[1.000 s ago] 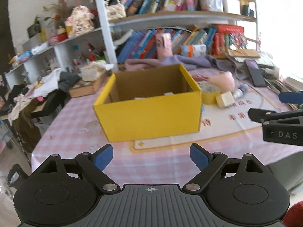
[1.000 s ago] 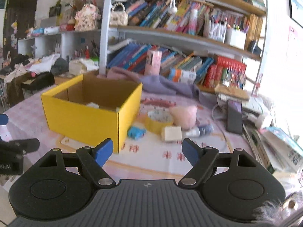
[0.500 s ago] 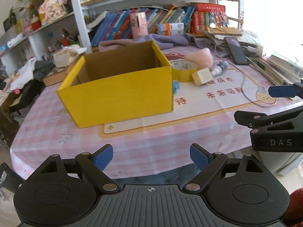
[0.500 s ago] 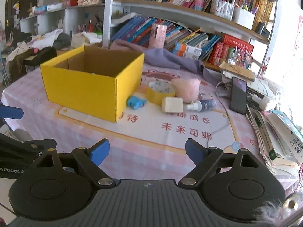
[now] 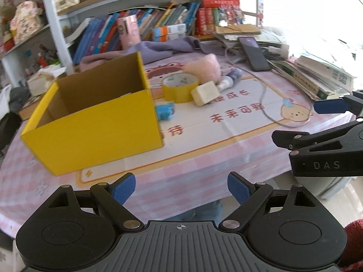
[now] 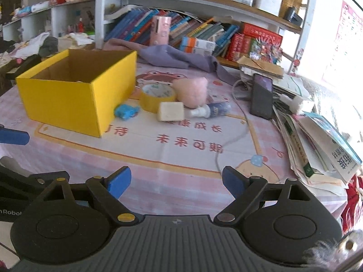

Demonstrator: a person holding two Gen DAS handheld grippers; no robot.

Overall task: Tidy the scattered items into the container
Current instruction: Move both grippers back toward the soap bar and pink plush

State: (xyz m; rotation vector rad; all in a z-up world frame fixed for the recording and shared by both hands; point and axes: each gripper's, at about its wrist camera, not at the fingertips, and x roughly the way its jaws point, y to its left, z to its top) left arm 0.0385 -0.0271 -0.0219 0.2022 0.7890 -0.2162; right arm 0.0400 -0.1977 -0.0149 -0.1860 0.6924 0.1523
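Both my grippers, left and right, hanging wide open, empty, approaching; next grabbing blue toy beside open yellow cardboard box.

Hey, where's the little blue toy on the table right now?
In the right wrist view the blue toy lies on the table mat left of centre, right beside the yellow box's near corner and just in front of the yellow tape roll.
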